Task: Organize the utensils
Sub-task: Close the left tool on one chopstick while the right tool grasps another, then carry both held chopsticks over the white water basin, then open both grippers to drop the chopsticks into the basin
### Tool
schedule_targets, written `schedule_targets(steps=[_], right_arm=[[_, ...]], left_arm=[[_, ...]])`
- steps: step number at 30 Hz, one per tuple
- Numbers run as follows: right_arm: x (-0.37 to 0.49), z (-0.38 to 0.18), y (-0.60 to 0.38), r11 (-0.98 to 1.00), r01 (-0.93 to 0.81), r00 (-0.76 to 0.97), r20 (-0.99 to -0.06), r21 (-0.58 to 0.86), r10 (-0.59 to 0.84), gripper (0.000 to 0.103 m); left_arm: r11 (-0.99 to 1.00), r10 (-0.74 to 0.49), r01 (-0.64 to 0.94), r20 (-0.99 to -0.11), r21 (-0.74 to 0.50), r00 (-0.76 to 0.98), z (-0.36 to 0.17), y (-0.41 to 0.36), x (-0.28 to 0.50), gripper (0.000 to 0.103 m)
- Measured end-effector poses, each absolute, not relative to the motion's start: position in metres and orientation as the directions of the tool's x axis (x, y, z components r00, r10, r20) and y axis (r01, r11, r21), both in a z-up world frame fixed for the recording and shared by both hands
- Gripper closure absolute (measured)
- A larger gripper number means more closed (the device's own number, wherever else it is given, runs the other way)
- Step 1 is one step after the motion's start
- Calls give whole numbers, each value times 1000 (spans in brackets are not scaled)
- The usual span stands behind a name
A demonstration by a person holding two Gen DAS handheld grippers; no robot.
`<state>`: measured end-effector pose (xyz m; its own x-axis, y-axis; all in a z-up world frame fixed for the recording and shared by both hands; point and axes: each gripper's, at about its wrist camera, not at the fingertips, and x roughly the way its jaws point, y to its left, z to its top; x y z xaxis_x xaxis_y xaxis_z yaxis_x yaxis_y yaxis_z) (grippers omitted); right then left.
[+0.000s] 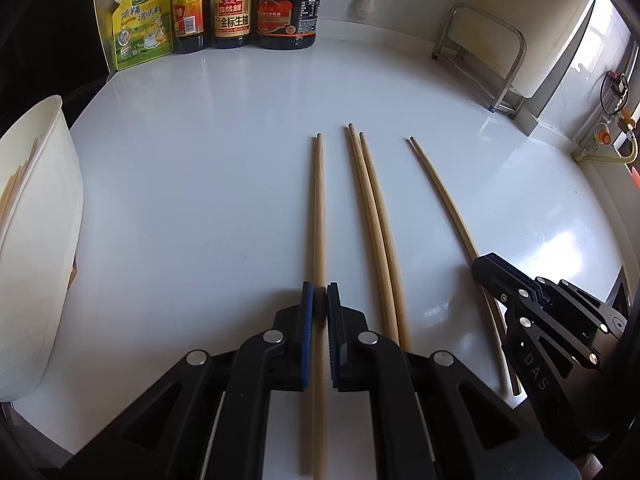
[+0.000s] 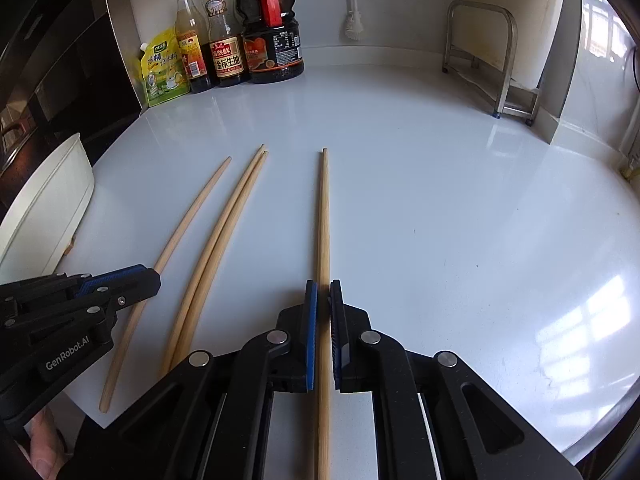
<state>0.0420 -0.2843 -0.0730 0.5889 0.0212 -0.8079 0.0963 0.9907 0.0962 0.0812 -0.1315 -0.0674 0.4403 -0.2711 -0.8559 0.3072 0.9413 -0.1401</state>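
**Closing on chopsticks at both ends of the row**

Lying on the glossy white countertop (image 1: 200, 160), four long pale wooden chopsticks point toward the sauce bottles (image 1: 234, 4) at the wall. The left gripper (image 1: 320, 292) has its blue-padded fingers (image 1: 307, 308) nearly together, with the leftmost chopstick (image 1: 319, 208) running straight between them; whether the pads actually press it cannot be told. The middle pair of chopsticks (image 1: 372, 216) lies touching, just right of it. The right gripper (image 2: 323, 290) straddles the rightmost chopstick (image 2: 323, 216) the same way, its jaws narrowed about the stick. A white plastic tub (image 1: 36, 216) stands at the left edge.
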Motion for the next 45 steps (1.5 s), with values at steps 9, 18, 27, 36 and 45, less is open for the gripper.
schedule_targets(steps=[9, 18, 27, 36, 45], right_arm=[[29, -42, -280, 968, 102, 653, -749, 230, 109, 97], [45, 3, -229, 948, -20, 700, -673, 318, 241, 97], [96, 36, -121, 916, -209, 671, -632, 341, 389, 97], [140, 29, -25, 886, -316, 573, -676, 339, 463, 97], [160, 0, 29, 884, -355, 486, -748, 303, 452, 97]], left_arm=[[933, -319, 307, -826, -188, 464, -34, -104, 64, 95], [944, -318, 265, -749, -195, 582, 20, -49, 61, 95], [979, -201, 118, -697, -166, 689, 52, 53, 78, 95], [984, -115, -19, -714, -178, 691, 35, 138, 108, 95], [980, -104, -61, -754, -188, 649, 6, 169, 126, 95]])
